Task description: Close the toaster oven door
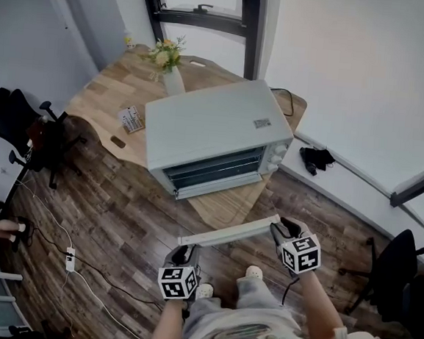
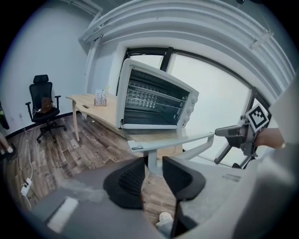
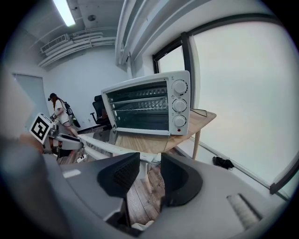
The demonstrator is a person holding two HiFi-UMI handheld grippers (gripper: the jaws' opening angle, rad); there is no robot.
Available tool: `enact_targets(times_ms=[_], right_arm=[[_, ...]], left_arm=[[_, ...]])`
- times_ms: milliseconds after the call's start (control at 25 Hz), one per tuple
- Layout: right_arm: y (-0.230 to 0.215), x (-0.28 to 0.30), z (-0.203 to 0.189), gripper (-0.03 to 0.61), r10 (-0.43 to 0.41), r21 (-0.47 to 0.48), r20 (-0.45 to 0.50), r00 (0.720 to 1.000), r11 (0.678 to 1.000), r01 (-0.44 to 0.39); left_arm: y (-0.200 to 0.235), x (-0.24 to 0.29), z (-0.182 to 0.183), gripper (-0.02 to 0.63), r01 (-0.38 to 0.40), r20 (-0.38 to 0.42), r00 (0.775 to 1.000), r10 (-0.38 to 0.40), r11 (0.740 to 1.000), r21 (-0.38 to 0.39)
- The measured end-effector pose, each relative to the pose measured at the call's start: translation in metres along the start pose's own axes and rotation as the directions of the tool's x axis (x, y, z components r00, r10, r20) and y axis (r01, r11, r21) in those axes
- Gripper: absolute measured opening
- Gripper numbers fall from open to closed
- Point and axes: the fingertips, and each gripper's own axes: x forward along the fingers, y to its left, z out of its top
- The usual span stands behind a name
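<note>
The toaster oven [image 1: 215,132] sits on the table [image 1: 122,94] with its door [image 1: 229,231] dropped open. The left gripper [image 1: 183,253] and right gripper [image 1: 286,228] each clamp an end of the handle [image 2: 152,158]. Uneven lifting could twist the door or slip a grip, and a hard shove could slide the oven.

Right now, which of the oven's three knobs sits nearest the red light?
The bottom knob: the red light is just under it, while the middle knob and top knob sit higher.
</note>
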Motion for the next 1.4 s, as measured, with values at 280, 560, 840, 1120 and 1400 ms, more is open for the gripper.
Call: enact_targets(times_ms=[280, 560, 840, 1120, 1400], right_arm=[[0.001, -0.004, 0.001, 0.145, -0.015, 0.057, 0.030, 0.999, 0.998, 0.013], [0.008, -0.004, -0.013, 0.164, 0.008, 0.093, -0.002, 1.000, 0.996, -0.007], [0.013, 0.010, -0.015, 0.164, 0.028, 0.114, -0.016, 0.999, 0.993, -0.026], [0.016, 0.019, -0.014, 0.130, 0.026, 0.102, -0.024, 0.999, 0.995, -0.023], [0.011, 0.018, -0.015, 0.072, -0.005, 0.095, -0.027, 1.000, 0.995, 0.008]], left_arm=[[0.000, -0.001, 0.003, 0.127, 0.000, 0.003, 1.000, 0.000, 1.000, 0.003], [0.000, -0.001, 0.003, 0.127, -0.006, 0.003, 1.000, 0.006, 1.000, 0.007], [-0.002, -0.002, 0.008, 0.127, -0.003, 0.007, 1.000, 0.003, 1.000, 0.008], [0.000, -0.004, 0.009, 0.128, -0.002, 0.006, 1.000, 0.002, 1.000, 0.013], [-0.002, -0.005, 0.010, 0.128, -0.001, 0.008, 1.000, 0.001, 1.000, 0.025]])
